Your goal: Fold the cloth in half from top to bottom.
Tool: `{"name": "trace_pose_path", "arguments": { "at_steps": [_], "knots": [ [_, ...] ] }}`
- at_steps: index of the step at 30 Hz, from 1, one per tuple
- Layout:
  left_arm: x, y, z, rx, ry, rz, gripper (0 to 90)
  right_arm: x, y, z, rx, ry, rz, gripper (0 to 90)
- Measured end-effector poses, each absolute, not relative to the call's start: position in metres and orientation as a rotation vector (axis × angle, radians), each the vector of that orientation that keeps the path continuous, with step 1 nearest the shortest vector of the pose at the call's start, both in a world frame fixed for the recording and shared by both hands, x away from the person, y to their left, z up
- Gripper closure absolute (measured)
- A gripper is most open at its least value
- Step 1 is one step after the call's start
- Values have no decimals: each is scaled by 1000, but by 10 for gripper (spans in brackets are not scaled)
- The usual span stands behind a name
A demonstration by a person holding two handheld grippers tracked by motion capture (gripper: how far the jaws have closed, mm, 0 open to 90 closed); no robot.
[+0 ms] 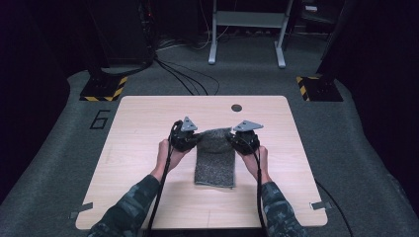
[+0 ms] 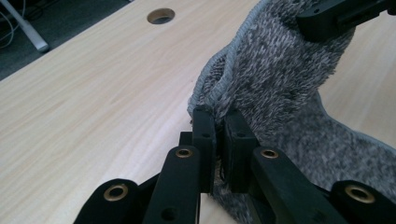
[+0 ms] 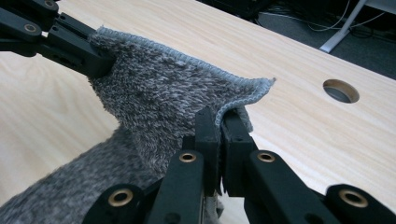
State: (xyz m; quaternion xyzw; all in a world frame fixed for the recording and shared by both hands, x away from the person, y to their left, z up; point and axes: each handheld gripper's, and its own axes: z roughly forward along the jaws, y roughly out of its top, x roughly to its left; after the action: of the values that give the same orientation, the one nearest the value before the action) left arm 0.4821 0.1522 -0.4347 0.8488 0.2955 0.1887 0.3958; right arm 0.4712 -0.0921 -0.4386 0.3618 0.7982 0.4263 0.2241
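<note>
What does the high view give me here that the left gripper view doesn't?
High view alone: both forearms, the whole grey towel with its near end flat on the table, and the carpeted floor around it. Left gripper view alone: the left gripper close up, jaws shut on the towel's hemmed edge, the fabric bunched there. Both: the towel's far end lifted between the two grippers, the right gripper clamped on the other corner, and the round hole in the tabletop.

Right gripper (image 3: 219, 119) clamped on hemmed corner of grey towel (image 3: 154, 102), left gripper (image 3: 100, 63) pinching the far corner, above wooden table (image 3: 289, 121) with round hole (image 3: 341, 90)
</note>
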Motion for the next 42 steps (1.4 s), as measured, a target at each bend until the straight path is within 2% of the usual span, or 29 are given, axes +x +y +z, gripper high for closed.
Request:
{"name": "trace_pose_path", "arguments": {
  "at_steps": [13,21,24,28,32,36,39,42],
  "knots": [
    [454,145,-456,2198,702,439,840,439,-99,-463,985,2241,1164,853],
    [440,144,-474,2219,689,373,815,418,-109,-475,995,2279,1156,771],
    [432,145,-480,2245,676,315,745,406,-113,-479,1003,2297,1165,710],
    [421,150,-486,2256,679,255,552,391,-123,-479,1016,2319,1201,619],
    [412,163,-478,2216,704,215,407,383,-133,-471,1040,2318,1234,513],
    [409,173,-467,2165,719,233,337,387,-136,-465,1085,2294,1231,437],
    [423,176,-459,2142,788,308,314,396,-131,-468,1131,2282,1176,372],
    [439,166,-469,2201,834,353,282,405,-121,-477,1182,2310,1097,292]
  ]
}}
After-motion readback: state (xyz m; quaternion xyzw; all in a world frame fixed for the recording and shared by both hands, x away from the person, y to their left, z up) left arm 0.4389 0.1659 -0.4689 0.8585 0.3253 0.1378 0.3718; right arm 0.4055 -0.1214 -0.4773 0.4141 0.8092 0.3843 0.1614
